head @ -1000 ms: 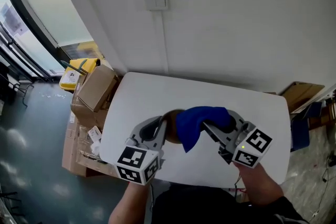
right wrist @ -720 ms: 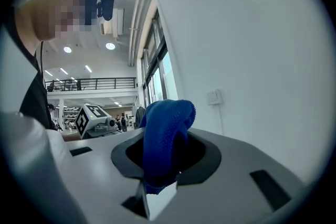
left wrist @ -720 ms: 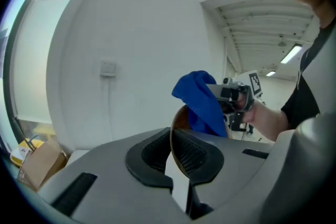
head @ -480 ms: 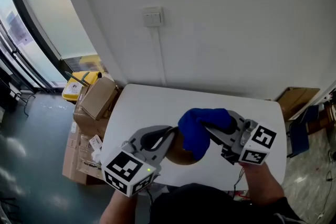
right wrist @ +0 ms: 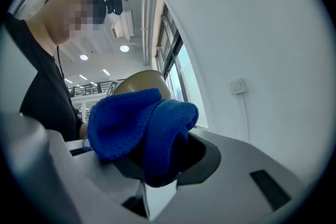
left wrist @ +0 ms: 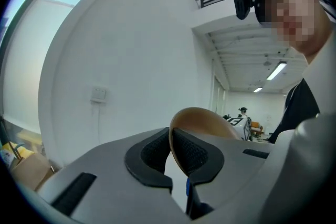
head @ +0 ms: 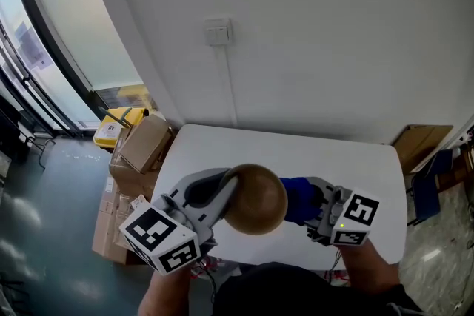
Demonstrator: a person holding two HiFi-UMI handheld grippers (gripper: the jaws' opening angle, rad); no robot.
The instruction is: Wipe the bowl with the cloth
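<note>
A tan-brown bowl (head: 255,200) hangs above the white table (head: 222,152), tipped so its rounded underside faces the head view. My left gripper (head: 228,192) is shut on its rim. In the left gripper view the thin rim (left wrist: 202,118) sits pinched between the black pads, at my left gripper (left wrist: 170,152). To the bowl's right, my right gripper (head: 315,207) is shut on a bunched blue cloth (head: 300,200). In the right gripper view the cloth (right wrist: 139,128) spills over the jaws of my right gripper (right wrist: 157,165), and the bowl (right wrist: 142,81) shows just behind it.
Cardboard boxes (head: 141,144) and a yellow item (head: 111,126) sit on the floor left of the table. Another box (head: 422,140) stands at the right. The white wall with a switch (head: 218,32) is behind the table, and windows run along the left.
The left gripper has raised the bowl off the table and tipped its underside toward the head view. The cloth, which earlier covered the bowl, now sits to its right, partly hidden.
</note>
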